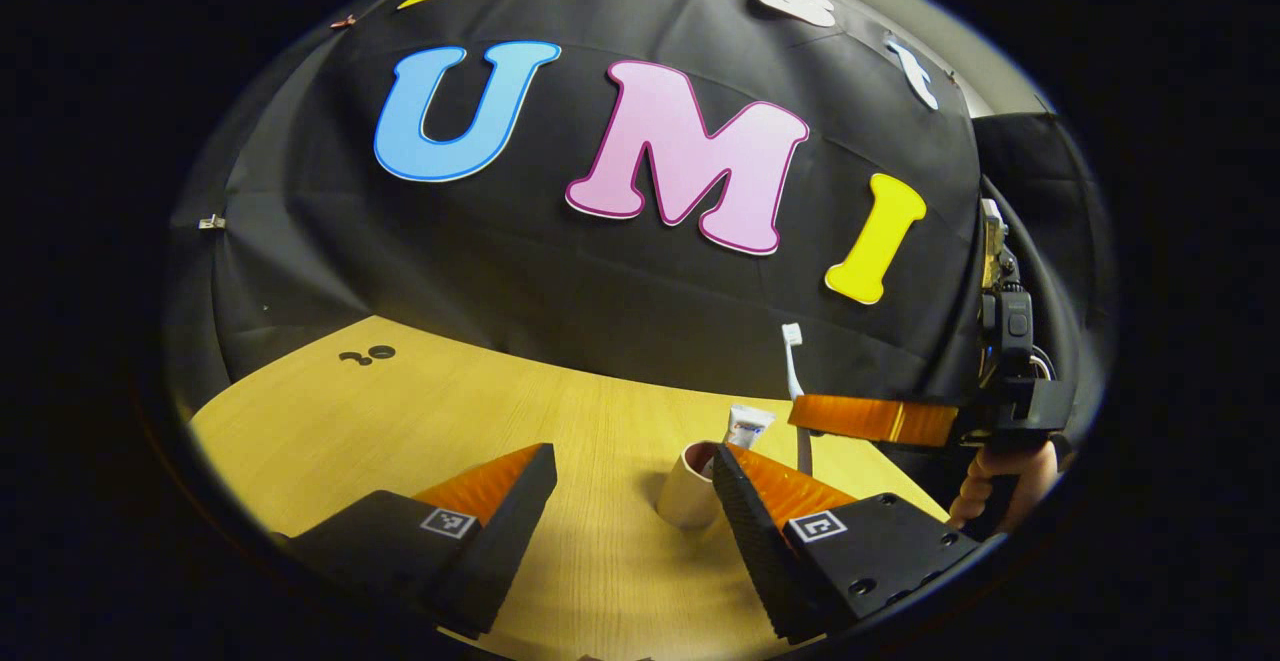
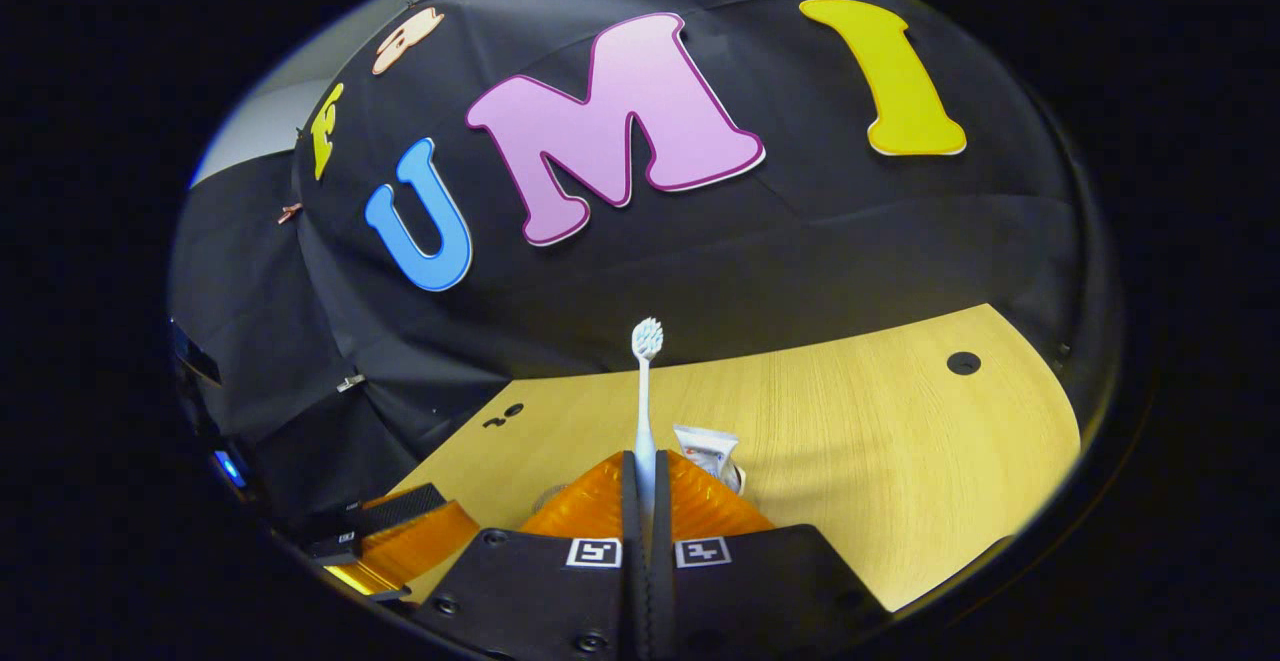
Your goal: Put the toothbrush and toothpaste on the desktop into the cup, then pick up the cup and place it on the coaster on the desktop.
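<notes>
The left gripper (image 1: 630, 511) stands with jaws spread beside the cup (image 1: 688, 491), which holds the toothpaste tube (image 1: 746, 426). The right gripper (image 2: 646, 501) pinches the toothbrush (image 2: 645, 391) upright above it. A tilted release could miss the rim or tip the cup.

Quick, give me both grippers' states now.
Left gripper: open, holding nothing.
Right gripper: shut on the toothbrush, above the cup.
</notes>
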Motion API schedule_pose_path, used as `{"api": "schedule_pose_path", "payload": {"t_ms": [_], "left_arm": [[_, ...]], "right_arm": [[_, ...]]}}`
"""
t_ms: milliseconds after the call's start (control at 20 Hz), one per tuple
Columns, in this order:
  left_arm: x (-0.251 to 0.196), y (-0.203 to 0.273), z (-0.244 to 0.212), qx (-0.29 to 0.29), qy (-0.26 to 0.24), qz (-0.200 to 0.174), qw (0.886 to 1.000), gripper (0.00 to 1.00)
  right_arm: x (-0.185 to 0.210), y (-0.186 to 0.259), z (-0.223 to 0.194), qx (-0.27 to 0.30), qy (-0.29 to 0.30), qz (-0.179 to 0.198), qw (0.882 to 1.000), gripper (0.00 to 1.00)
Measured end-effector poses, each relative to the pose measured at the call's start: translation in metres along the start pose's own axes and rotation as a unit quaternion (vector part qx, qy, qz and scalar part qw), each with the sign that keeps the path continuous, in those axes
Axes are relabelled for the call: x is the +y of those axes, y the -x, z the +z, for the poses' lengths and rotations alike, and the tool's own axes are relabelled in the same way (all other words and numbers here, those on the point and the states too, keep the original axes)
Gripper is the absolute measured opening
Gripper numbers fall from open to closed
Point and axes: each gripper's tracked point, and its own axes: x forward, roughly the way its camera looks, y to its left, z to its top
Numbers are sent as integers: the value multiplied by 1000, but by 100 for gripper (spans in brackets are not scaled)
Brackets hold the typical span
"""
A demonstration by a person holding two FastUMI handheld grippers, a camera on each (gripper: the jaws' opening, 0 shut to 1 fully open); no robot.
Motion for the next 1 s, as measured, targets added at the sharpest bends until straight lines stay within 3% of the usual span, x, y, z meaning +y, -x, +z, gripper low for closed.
{"api": "schedule_pose_path", "payload": {"t_ms": [400,1000], "left_arm": [[9,1,-24,12,-3,10,1000,98],[27,-19,-54,-5,48,11,999,98]], "right_arm": [[-11,-44,30,-81,1,-1,997,5],[-3,-63,11,-152,107,4,983,5]]}}
